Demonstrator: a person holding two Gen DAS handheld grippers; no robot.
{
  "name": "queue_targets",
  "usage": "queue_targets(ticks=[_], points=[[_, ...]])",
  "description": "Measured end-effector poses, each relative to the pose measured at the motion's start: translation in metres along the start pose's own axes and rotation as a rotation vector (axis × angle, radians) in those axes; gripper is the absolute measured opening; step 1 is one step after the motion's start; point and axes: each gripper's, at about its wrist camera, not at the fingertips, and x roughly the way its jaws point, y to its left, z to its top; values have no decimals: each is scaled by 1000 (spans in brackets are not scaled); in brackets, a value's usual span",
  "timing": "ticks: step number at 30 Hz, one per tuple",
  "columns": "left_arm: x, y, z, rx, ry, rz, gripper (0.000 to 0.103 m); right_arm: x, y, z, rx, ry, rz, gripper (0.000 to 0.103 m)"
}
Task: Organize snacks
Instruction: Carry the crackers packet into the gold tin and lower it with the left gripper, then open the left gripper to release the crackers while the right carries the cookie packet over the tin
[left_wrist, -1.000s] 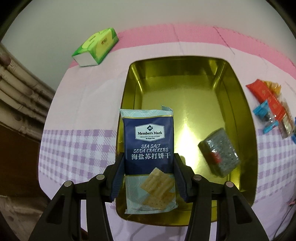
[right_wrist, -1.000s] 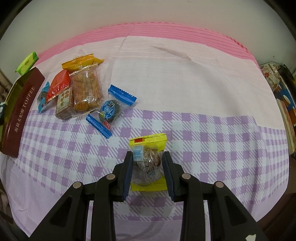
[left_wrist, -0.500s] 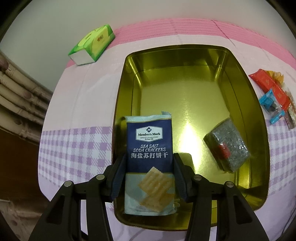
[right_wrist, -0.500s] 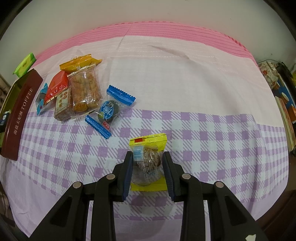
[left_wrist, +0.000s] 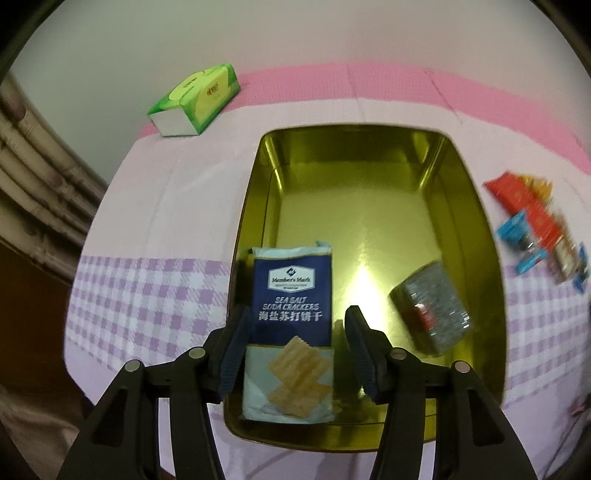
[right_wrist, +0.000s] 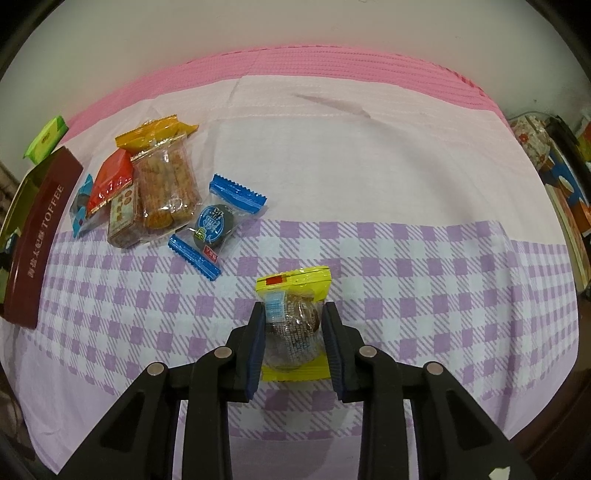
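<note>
Gold-lined and rectangular, the tin (left_wrist: 476, 206) lies on the checked cloth of the bench (right_wrist: 406, 266). Over its near end the left claw (left_wrist: 295, 347) has just been opening: the glossy cracker packet (left_wrist: 291, 317) stands between the jaws, a gap showing at the right pad. A round snack in a yellow wrapper (right_wrist: 293, 325) is gripped by the right claw (right_wrist: 293, 347).

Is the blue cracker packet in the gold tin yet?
Yes. The blue cracker packet lies inside the gold metal tin.
</note>
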Motion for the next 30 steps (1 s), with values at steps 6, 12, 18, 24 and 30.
queue_targets(ticks=[6, 12, 18, 24, 30], points=[[-19, 8, -4, -92, -74, -47, 63, -15, 7, 11, 21, -27, -2, 27], [-32, 30, -13, -181, -136, -60, 69, -38, 41, 31, -30, -81, 63, 27], [-35, 56, -29, -259, -153, -13, 74, -49, 112, 45, -145, -99, 184, 27], [-33, 83, -51, -339, -126, 29, 74, -59, 189, 42, -277, -101, 267, 27], [-33, 98, -61, -385, -116, 93, 74, -62, 245, 33, -366, -90, 324, 27]])
